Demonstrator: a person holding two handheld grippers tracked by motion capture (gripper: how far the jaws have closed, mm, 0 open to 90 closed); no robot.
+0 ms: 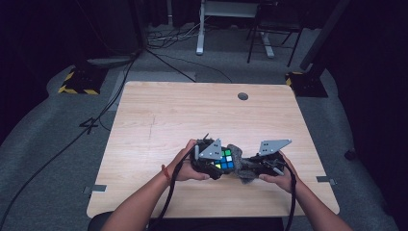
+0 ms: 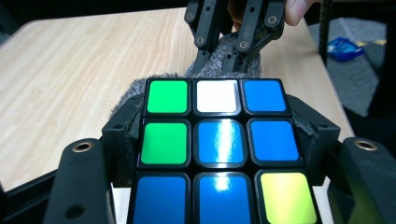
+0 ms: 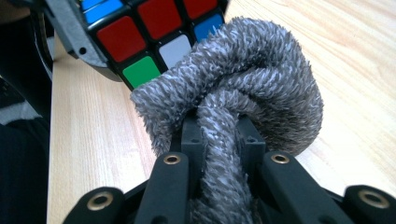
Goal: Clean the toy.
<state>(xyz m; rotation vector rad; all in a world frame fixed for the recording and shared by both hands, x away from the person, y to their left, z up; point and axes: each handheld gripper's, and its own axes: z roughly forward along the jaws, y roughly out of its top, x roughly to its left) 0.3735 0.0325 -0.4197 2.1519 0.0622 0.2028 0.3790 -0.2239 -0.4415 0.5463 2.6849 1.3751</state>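
A scrambled puzzle cube (image 1: 224,160) is clamped between the jaws of my left gripper (image 1: 219,161) near the table's front middle. In the left gripper view the cube (image 2: 219,149) shows a mostly blue face with green, white and yellow squares, with black jaws pressing on both its sides. My right gripper (image 1: 250,168) is shut on a grey fuzzy cloth (image 1: 240,166). In the right gripper view the bunched cloth (image 3: 243,98) presses against a cube face (image 3: 144,32) with red, green and white squares. The right gripper (image 2: 229,51) also appears behind the cube, with the cloth (image 2: 224,58) in it.
The wooden table (image 1: 168,115) has a round cable hole (image 1: 243,96) at its far side. Cables and stand feet lie on the grey floor beyond the table. A person's forearms come in from the bottom edge.
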